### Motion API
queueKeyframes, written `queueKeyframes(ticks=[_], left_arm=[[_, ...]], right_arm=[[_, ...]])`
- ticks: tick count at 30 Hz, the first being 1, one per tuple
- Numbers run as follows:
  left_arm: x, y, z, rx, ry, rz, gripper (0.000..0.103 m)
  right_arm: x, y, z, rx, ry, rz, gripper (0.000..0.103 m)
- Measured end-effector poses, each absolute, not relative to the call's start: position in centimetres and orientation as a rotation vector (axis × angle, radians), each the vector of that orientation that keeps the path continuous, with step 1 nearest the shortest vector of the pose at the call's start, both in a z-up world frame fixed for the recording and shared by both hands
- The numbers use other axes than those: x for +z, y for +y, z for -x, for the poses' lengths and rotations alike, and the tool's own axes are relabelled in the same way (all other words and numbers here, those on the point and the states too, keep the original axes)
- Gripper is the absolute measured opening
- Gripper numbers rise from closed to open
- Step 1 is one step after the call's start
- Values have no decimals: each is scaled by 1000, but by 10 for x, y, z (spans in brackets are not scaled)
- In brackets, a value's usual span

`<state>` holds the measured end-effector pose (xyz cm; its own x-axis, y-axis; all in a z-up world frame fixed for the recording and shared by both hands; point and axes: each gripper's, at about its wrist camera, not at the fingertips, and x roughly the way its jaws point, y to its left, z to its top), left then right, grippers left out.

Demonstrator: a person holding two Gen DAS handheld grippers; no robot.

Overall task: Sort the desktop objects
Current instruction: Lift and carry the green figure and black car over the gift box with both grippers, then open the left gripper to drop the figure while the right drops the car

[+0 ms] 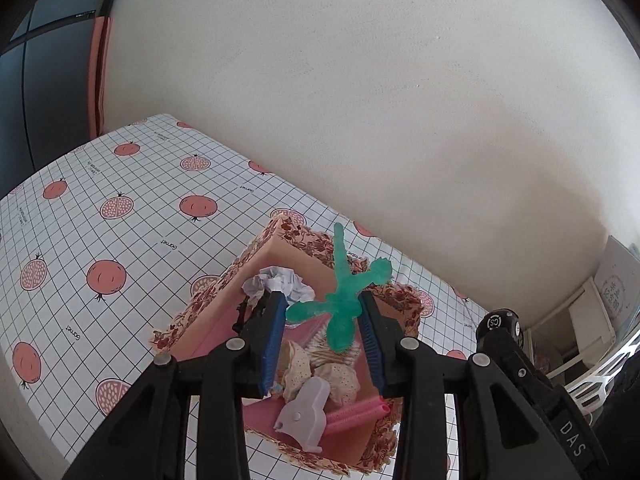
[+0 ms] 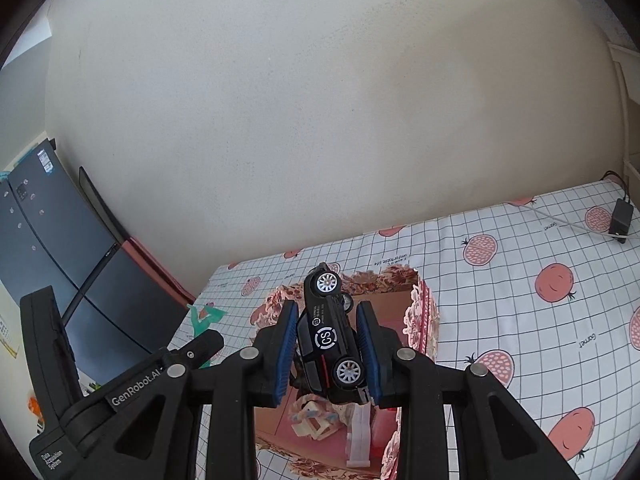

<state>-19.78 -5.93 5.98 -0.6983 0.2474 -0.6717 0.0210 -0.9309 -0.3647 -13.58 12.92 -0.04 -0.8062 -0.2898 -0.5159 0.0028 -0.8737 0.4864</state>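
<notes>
Above the floral-edged box [image 1: 280, 264] on the pomegranate-print tabletop [image 1: 100, 240], the left gripper [image 1: 324, 312] hung with its jaws pinching a translucent green figure [image 1: 344, 304], whose limbs stuck out past the blue pads. Inside the box lay crumpled paper [image 1: 280, 280], a pale plastic piece [image 1: 304, 412] and a pink tube [image 1: 360, 408]. Over the same box [image 2: 424, 312] in the right wrist view, the right gripper [image 2: 326, 340] had its jaws clamped on a black toy car [image 2: 328, 336], tilted nose-up with white wheels facing the camera.

The left tool [image 1: 322, 304] grips a green toy figure [image 1: 345, 300] above the floral box [image 1: 280, 240].
</notes>
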Motion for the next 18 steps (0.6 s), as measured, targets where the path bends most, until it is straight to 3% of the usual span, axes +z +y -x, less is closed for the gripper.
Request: queueKeyframes(ticks=[18], left_arm=[[-20,-71,235,2627,-639,1450,39]], right_arm=[[-59,99,172,-2700,-624,-1151,32]])
